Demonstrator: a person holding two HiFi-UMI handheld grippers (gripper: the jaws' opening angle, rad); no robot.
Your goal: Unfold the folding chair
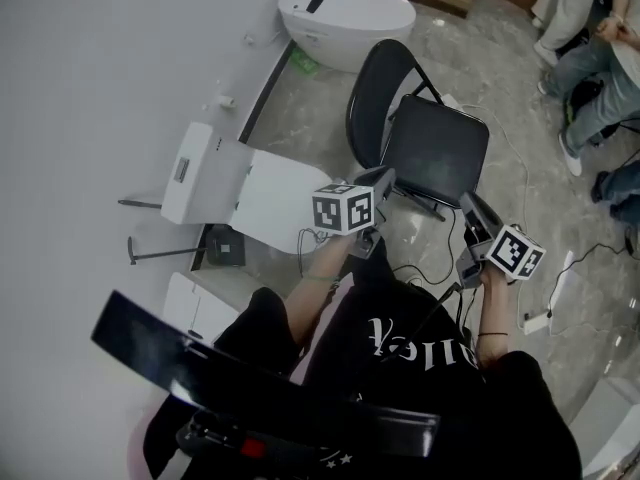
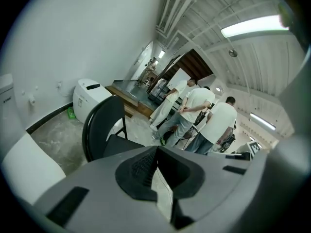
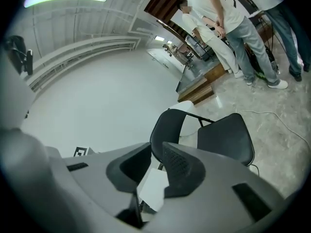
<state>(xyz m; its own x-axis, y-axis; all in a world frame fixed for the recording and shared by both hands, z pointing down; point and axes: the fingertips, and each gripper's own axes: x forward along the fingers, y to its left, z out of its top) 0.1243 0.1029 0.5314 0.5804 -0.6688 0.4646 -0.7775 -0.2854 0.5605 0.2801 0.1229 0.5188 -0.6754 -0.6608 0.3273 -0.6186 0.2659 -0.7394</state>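
the folding chair point(image 1: 430, 143) stood at twelve o'clock from the person, seat down and back upright, so it looked already open. the left gripper point(image 2: 156, 152) was pinched closed on nothing. the right gripper point(image 3: 156, 155) showed a narrow gap, empty too. both hovered just short of the seat's near edge, likely because nothing needed holding.
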